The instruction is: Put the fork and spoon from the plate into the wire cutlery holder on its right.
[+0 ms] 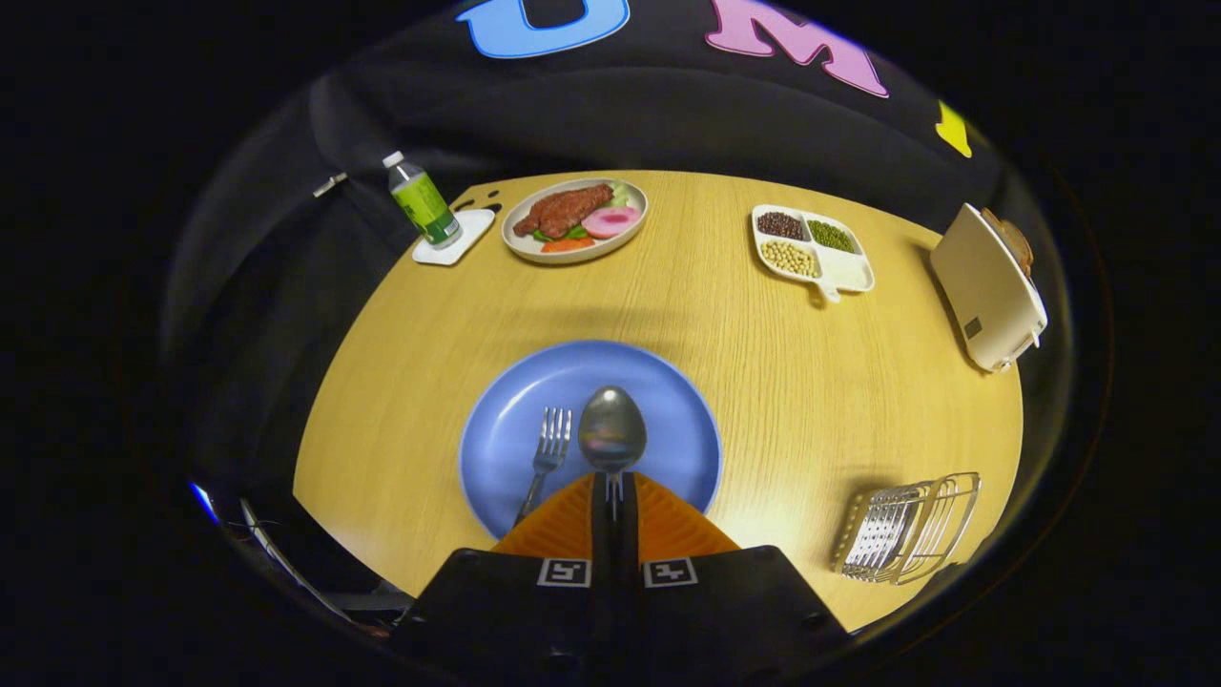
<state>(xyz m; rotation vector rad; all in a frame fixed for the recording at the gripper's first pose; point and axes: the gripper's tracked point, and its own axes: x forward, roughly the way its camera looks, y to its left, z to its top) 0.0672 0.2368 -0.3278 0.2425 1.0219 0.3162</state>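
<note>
presently, item by item. gripper (pixel 615 489): orange ribbed fingers (pixel 563 523) closed together, clamped on the handle of the spoon (pixel 611 431); the spoon's bowl juts out just ahead of the fingertips, over the blue plate (pixel 496 448). fork (pixel 546 458): lying on the plate just left of the fingers, tines pointing away, handle running back beside the left finger. wire cutlery holder (pixel 908 527): on the wooden table (pixel 763 382), off to the right of the gripper, apart from the plate. further ahead, well beyond the fingers: a plate of food (pixel 575 220) with meat and vegetables; to its left a green-labelled bottle (pixel 423 199) standing on a white coaster (pixel 454 237); to the right a divided white dish (pixel 813 248) holding beans; far right, a cream toaster (pixel 988 288) with bread in the slot.
</note>
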